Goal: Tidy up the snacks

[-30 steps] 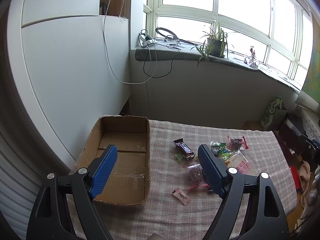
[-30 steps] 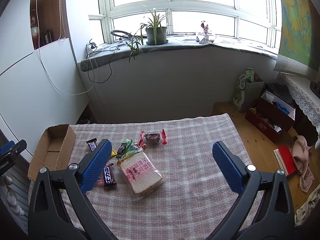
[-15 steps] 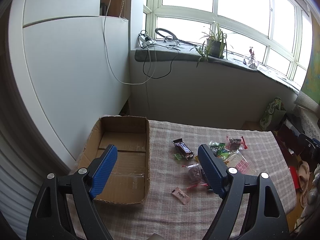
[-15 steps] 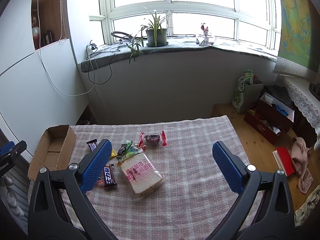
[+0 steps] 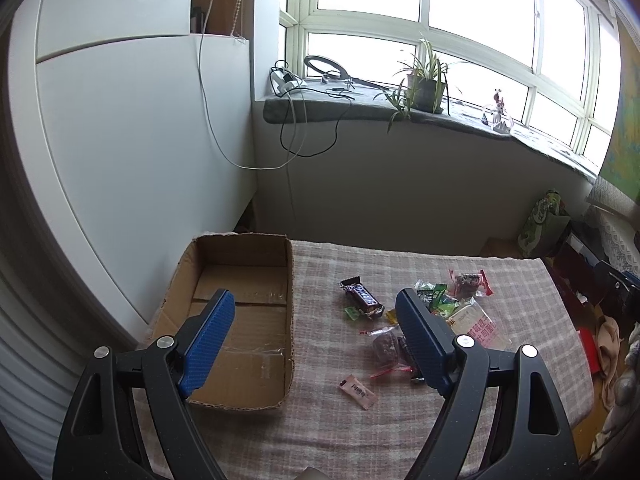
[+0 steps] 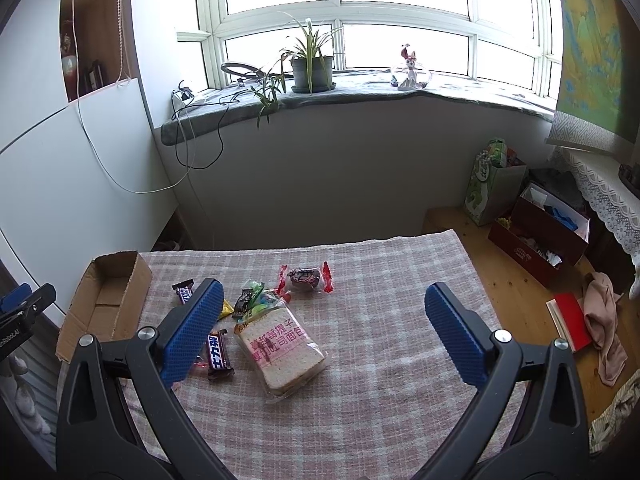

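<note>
An empty cardboard box [image 5: 244, 312] lies at the left end of the checked tablecloth [image 5: 400, 424]; it also shows in the right wrist view [image 6: 105, 300]. Snacks lie in a loose group to its right: a bag of sliced bread [image 6: 280, 350], a Snickers bar [image 6: 218, 354], another chocolate bar [image 5: 362, 296], a red-ended wrapped cake [image 6: 305, 277], a clear-wrapped dark cake [image 5: 385, 346], a pink sachet [image 5: 358, 390] and green candy packets [image 5: 438, 300]. My left gripper [image 5: 310, 340] is open above the box's right wall. My right gripper [image 6: 324, 336] is open above the bread.
A white cabinet wall [image 5: 120, 140] stands left of the table. A windowsill with a potted plant [image 6: 310, 64] and cables runs behind it. Boxes, a green bag [image 6: 490, 184] and clothes lie on the wooden floor at the right.
Both grippers have barely moved; the views shift only slightly. Both stay open and empty, and no snack has moved.
</note>
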Demonstrator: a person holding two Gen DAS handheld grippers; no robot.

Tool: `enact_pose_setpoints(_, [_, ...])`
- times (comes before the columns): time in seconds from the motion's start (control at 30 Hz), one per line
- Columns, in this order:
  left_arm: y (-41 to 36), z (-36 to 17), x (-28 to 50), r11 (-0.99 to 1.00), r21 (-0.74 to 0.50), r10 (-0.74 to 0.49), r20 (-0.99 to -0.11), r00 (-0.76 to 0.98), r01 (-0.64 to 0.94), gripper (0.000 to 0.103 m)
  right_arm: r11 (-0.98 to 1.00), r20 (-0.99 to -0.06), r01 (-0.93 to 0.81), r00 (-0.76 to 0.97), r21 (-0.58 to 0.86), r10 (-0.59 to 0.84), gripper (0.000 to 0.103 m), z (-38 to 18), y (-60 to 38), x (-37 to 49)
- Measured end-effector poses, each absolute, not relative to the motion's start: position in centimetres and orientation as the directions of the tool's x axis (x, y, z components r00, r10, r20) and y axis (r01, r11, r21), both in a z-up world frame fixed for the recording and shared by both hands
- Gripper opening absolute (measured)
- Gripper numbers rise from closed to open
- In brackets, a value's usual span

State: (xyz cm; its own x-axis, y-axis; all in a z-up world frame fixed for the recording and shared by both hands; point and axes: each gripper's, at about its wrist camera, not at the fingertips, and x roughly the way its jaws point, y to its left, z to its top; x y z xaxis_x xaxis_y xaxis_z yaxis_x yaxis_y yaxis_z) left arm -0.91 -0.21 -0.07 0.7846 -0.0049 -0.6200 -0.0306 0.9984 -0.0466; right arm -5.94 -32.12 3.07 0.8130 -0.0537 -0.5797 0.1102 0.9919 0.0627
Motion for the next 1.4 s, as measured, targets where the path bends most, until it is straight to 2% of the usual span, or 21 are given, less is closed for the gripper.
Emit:
enact_pose_setpoints(0.77, [-0.8,-0.8,-0.1,0.998,-0.063,-0.034,-0.647,0.762,-0.009,0.083,0.992,-0.593,0.111,0.804,0.066,-0.051,0.103,2.0,-31.9,-5.4])
enact_pose_setpoints(0.97, [-2.1,-2.6,0.9,0.992,-0.114,-0.124,-0.704,0.7,0.061,0.083,0.99,-0.637,0.097,0.77,0.103,-0.009,0.103,0.3,-33.3,-4.4])
enact_pose_setpoints(1.23, [-3.8,-3.8,2.1,0.978,-0.167,-0.21,-0.736,0.644,0.128,0.083,0.984,-0.686,0.039,0.722,0.176,0.094,0.102,-1.1,-35.0,-2.5])
enact_pose_setpoints(1.33, [-4.5,-4.4,2.8,0.967,-0.2,-0.253,-0.75,0.612,0.156,0.081,0.979,-0.708,0.006,0.692,0.204,0.143,0.094,-1.7,-35.3,-1.4])
enact_pose_setpoints(1.4, [-5.0,-4.9,3.3,0.956,-0.234,-0.292,-0.756,0.586,0.175,0.081,0.972,-0.725,-0.008,0.664,0.234,0.18,0.093,-2.4,-35.6,-0.5])
